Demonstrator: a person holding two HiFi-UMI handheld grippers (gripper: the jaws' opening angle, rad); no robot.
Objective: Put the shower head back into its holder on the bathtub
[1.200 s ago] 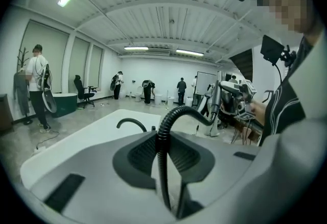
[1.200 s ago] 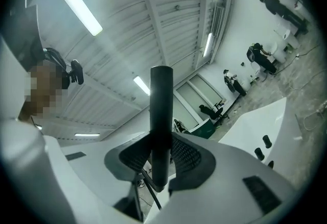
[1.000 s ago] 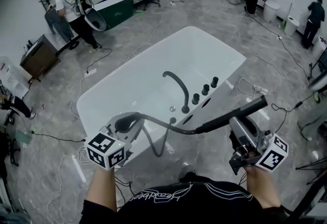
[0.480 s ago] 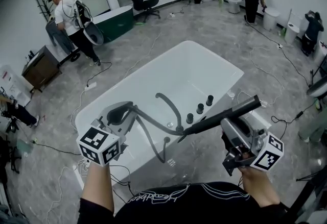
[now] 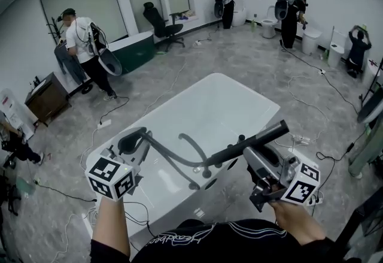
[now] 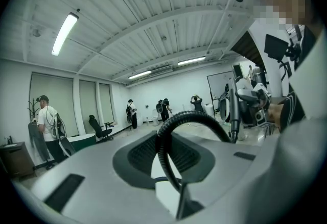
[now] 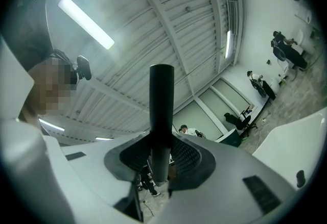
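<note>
Fingers (image 7: 230, 177) of the right gripper (image 7: 161, 163), lower right, clamp the shower head (image 5: 251, 141) handle. The left gripper (image 6: 168, 167) pinches its hose (image 6: 161, 151). The wand slants toward upper right over the bathtub (image 5: 227, 100) rim beyond, and the right hand looks nearer.

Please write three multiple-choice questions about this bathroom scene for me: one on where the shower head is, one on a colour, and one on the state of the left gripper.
1. Where is the shower head?
A) on the floor
B) in the right gripper, above the bathtub
C) in its holder

2. What colour is the hose?
A) white
B) red
C) black

3. The left gripper is:
A) shut on the hose
B) open and empty
C) out of every view

Answers:
1 B: the right gripper's jaws clamp the shower head, which is raised over the bathtub.
2 C: the ribbed hose looks black in every view.
3 A: the hose runs between the left gripper's closed jaws.
</note>
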